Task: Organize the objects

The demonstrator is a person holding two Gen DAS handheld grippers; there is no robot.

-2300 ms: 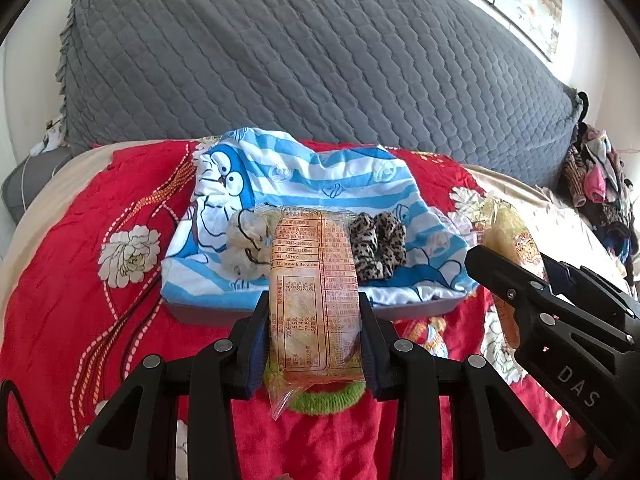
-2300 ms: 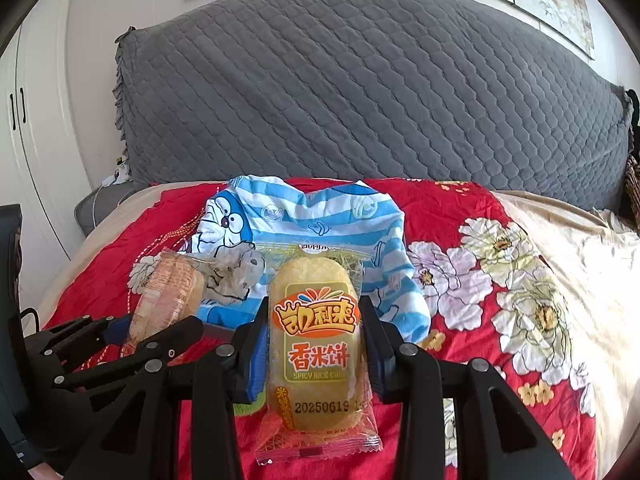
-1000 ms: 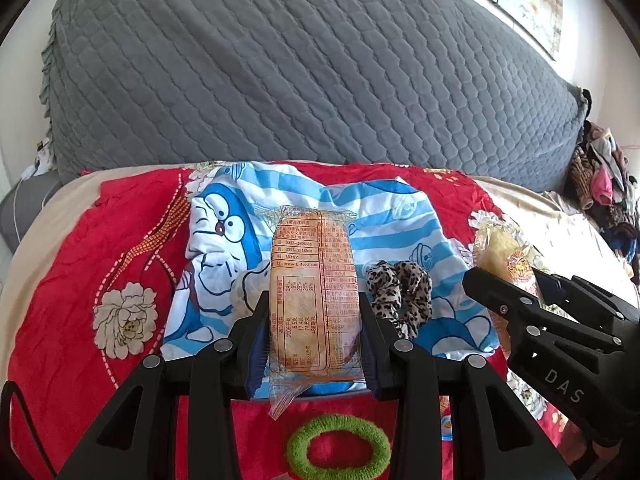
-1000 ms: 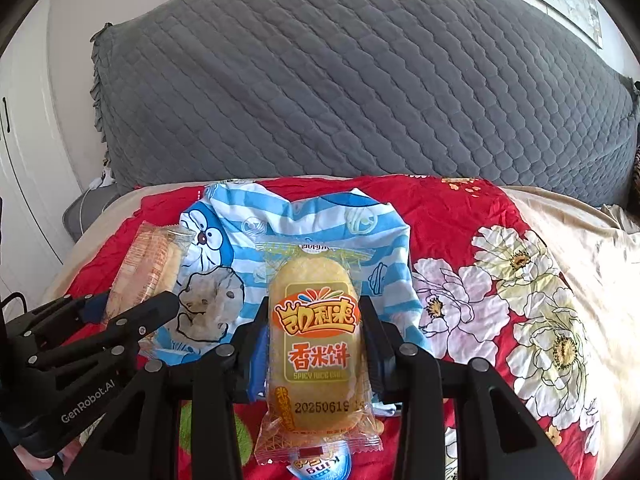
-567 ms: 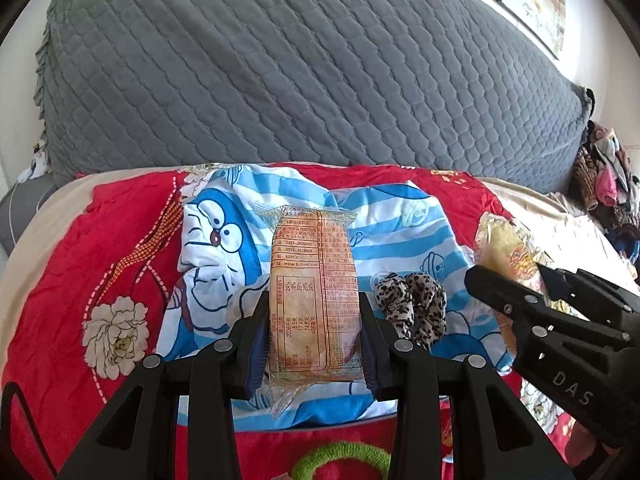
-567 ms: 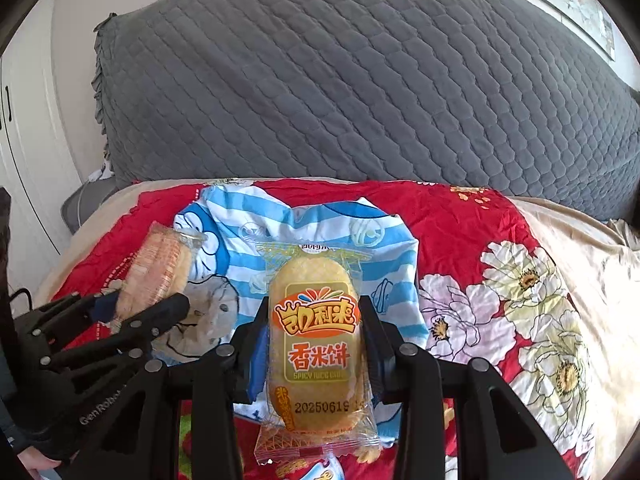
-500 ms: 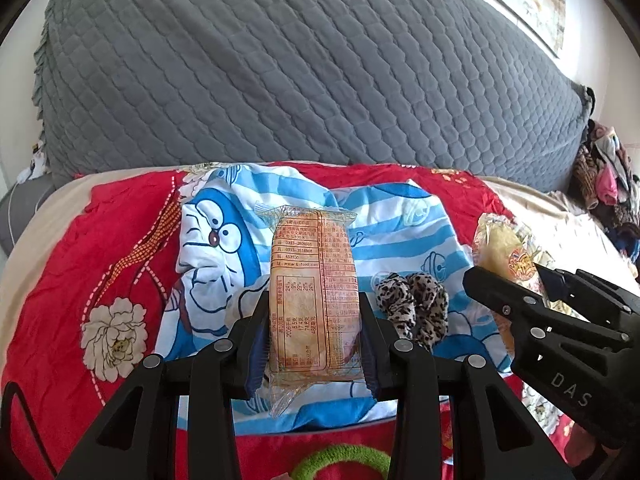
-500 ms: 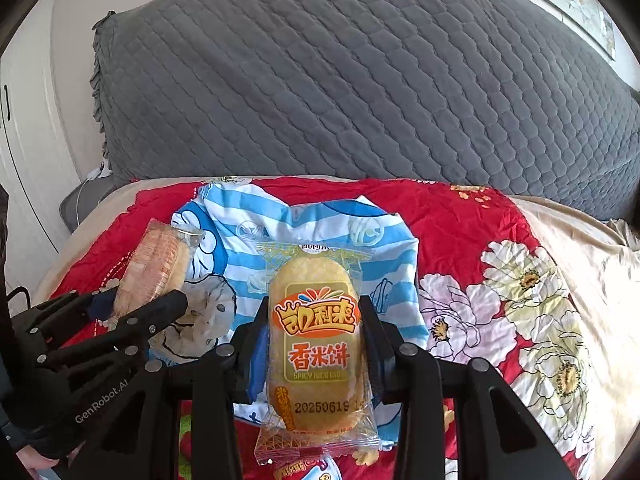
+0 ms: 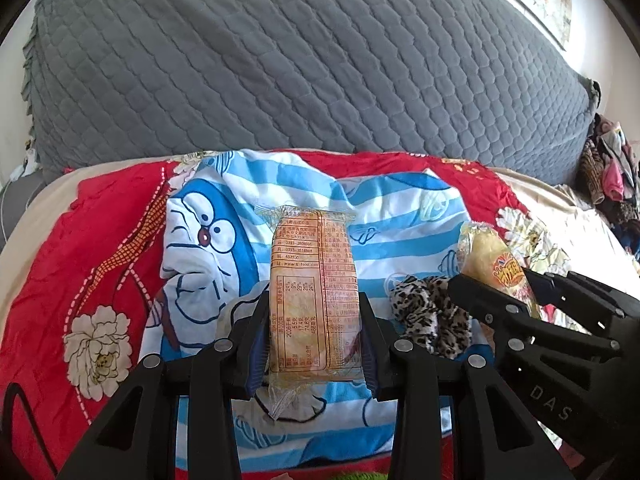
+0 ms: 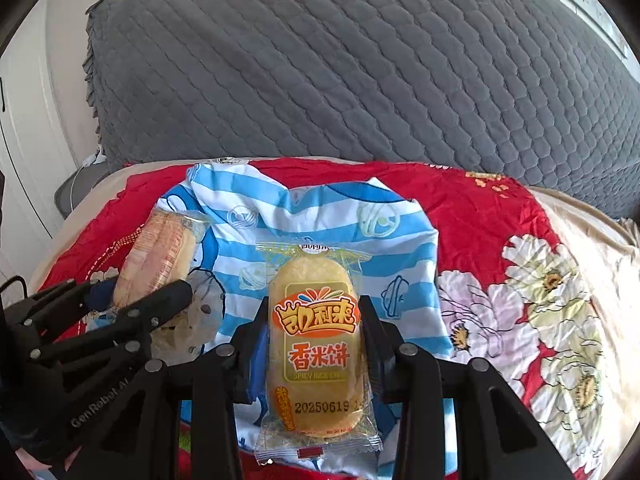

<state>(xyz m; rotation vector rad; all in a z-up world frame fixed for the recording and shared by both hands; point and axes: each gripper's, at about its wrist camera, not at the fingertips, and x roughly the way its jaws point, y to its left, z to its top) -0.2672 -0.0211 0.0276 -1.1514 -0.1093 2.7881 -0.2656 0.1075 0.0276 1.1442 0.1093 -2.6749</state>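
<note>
Both grippers have come forward and lower over the blue striped cartoon cloth. The left gripper clamps a rice cracker packet, the right gripper a spicy rice cake packet, both aloft. The step looks like carrying them to the cloth; next, lower and release beside the leopard scrunchie.

Leopard scrunchie blocks striped cloth right side; centre stripes free.

Headboard: grey quilted cloth, matt
Bedspread: red flowered cloth, faint sheen
Striped cover: soft cotton
Snack packets: glossy clear plastic
Hair tie: leopard-print fabric
Grippers: matt black plastic
</note>
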